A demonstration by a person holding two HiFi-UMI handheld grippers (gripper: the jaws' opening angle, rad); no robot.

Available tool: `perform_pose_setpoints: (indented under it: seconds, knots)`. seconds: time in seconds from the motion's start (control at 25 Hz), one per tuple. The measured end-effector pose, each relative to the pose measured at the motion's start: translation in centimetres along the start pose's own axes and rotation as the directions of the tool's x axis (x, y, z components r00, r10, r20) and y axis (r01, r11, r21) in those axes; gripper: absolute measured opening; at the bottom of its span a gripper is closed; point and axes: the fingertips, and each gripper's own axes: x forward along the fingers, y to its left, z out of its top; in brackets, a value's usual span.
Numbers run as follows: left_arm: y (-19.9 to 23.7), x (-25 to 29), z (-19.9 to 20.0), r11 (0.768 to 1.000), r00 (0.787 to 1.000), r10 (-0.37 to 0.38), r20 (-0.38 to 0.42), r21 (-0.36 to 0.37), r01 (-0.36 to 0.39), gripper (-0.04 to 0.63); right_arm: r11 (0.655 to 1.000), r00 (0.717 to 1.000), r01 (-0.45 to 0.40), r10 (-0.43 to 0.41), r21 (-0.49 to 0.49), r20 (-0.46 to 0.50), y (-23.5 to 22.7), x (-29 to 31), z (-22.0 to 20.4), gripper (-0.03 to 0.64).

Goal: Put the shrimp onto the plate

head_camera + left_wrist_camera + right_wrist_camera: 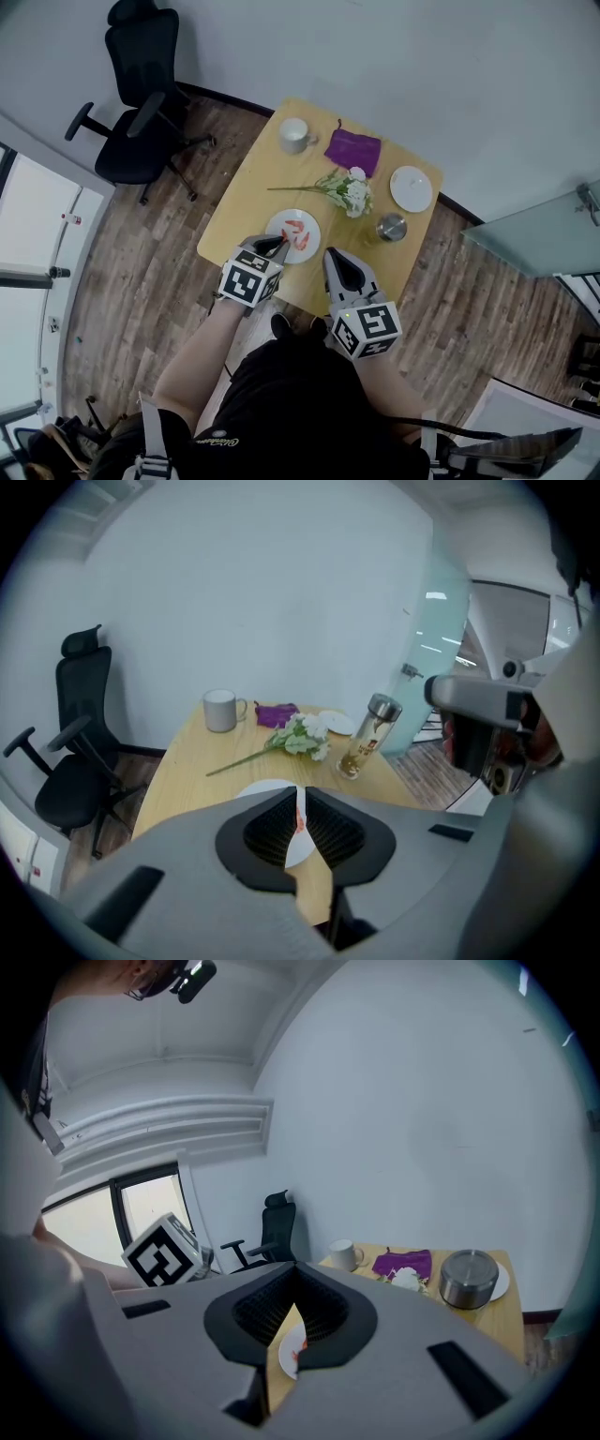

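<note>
A white plate (281,222) near the front edge of the wooden table (242,199) has orange shrimp (298,234) lying on it. My left gripper (277,247) hangs over the plate's near-left rim. In the left gripper view, the left gripper (300,797) has its jaws drawn in to a thin slit. The plate (264,787) and an orange sliver show through that slit, and nothing is clearly pinched. My right gripper (334,257) is shut and empty just right of the plate. In the right gripper view, the right gripper (296,1284) looks past the plate (290,1340).
Farther back on the table are a white mug (294,135), a purple cloth (352,150), a spray of white flowers (345,190), a small white saucer (412,188) and a metal flask (391,227). A black office chair (141,103) stands off the table's left corner.
</note>
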Motion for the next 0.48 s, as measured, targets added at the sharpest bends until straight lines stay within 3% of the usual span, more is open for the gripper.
perform_pose_setpoints:
  seconds: [0.2, 0.48]
  knots:
    - [-1.1, -3.8, 2.6, 0.999, 0.989, 0.030, 0.142, -0.020, -0.028, 0.014, 1.000, 1.000, -0.018, 0.018, -0.017, 0.007, 0.9, 0.0, 0.5, 0.002]
    - [-1.8, -7.3, 4.4, 0.998, 0.957, 0.050, 0.285, -0.038, -0.041, 0.006, 0.998, 0.999, -0.046, 0.046, -0.044, 0.012, 2.1, -0.3, 1.1, 0.002]
